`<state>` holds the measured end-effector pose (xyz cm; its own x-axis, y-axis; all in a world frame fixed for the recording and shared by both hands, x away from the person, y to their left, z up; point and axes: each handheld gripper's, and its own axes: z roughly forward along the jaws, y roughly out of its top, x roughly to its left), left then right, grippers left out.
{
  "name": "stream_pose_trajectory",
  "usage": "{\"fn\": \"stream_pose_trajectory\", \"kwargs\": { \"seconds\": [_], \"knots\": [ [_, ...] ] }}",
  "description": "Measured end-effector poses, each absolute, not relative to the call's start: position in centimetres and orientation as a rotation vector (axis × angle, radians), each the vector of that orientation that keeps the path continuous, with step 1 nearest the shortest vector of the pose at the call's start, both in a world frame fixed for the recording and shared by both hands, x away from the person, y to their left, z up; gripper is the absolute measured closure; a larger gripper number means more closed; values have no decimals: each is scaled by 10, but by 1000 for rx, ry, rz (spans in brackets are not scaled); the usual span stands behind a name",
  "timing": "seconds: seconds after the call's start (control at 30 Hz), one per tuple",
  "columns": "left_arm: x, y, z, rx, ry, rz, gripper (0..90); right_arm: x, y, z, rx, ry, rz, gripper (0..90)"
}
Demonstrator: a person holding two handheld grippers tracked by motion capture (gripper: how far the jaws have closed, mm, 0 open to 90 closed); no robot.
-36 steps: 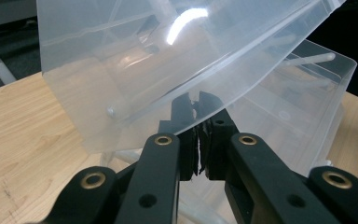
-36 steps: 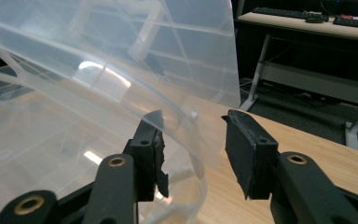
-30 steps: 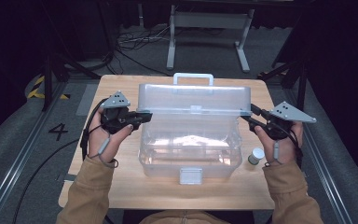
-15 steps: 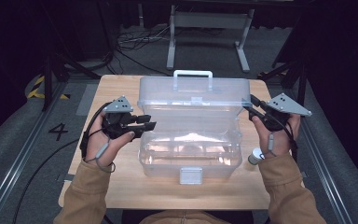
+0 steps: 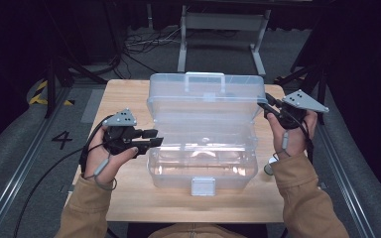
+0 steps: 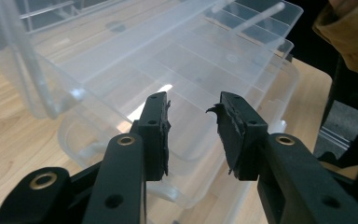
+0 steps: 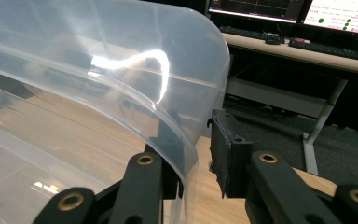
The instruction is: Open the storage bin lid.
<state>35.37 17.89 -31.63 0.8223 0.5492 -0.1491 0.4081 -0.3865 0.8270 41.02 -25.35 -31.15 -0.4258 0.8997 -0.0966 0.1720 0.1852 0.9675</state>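
Two grippers flank the clear box (image 5: pixel 203 168) mid-table. Left gripper (image 5: pixel 151 138) is released, jaws just been opening w/ nothing between. Right gripper (image 5: pixel 266 105) straddles the raised lid (image 5: pixel 206 101) edge, jaws closing, not clamped. Risk: lid slips, drops shut.

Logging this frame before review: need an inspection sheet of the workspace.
Surface: wooden table, bare around the box.
Job's things: clear plastic box, lid raised upright, latch at front.
Clutter: small grey cylinder by the right sleeve.
Grippers: left claw open beside the box's left wall, jaws just been opening, nothing between them; right claw astride the lid's edge, jaws just been closing, grip not confirmed.
Cables: black cable trails from the left claw.
Surroundings: dark floor, metal stand, monitors and keyboards.
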Motion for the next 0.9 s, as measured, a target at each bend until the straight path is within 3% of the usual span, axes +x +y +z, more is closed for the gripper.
{"fn": "stream_pose_trajectory", "kwargs": {
  "seconds": [0.9],
  "knots": [
    [339, 185, -321, 2046, 653, 131, 612, 459, -250, -294, 1070, 1811, 1198, 768]
  ]
}}
